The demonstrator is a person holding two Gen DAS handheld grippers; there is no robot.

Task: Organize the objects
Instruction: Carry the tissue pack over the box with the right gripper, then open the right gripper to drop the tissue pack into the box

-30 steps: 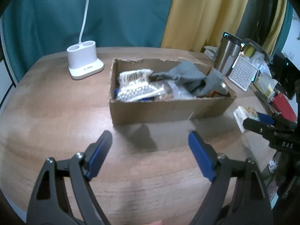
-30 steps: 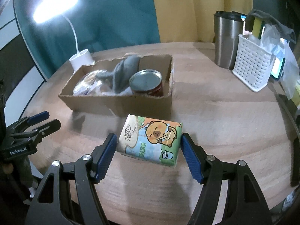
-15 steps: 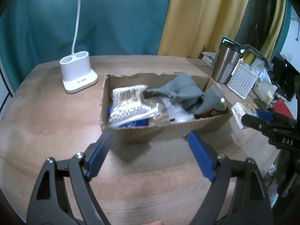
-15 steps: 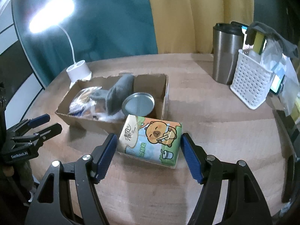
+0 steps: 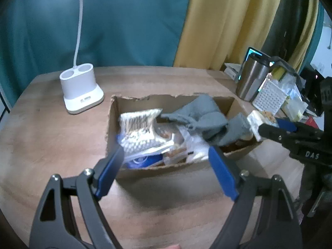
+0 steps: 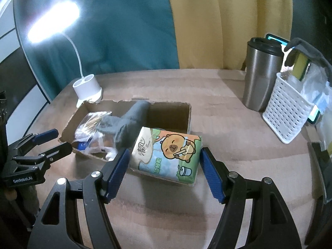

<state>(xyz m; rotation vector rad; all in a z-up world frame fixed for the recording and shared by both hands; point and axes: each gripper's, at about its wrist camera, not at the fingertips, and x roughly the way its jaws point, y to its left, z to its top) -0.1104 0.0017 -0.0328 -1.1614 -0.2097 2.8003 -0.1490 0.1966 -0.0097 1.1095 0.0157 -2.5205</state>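
The left tongs (image 5: 166, 161) stand apart with nothing between the blue pads, hanging over the near wall of the cardboard box (image 5: 116, 112), which in the earlier picture lay well beyond them across bare bench (image 5: 41, 145); past their left finger stands the white lamp base (image 5: 81, 90). Inside the box, from left to right ahead of these tongs, lie a clear bag of cotton swabs (image 5: 139, 122), crumpled plastic wrappers and a grey cloth (image 5: 199, 114) draped toward the right end. The right tongs (image 6: 165, 162) are clamped on the tissue pack (image 6: 166, 151), pads pressing its two short ends, and the pack now hangs over the box's near right corner, whereas earlier it was short of the box over the bench; the metal can seen then is now hidden behind it. Judging by its look, the pack is light, soft and squashy with a slick film wrap, so holding it across the ends is sensible, firm enough not to slip yet not crushing. To the right of these tongs stand the steel tumbler (image 6: 261, 74) and white perforated basket (image 6: 288, 114).
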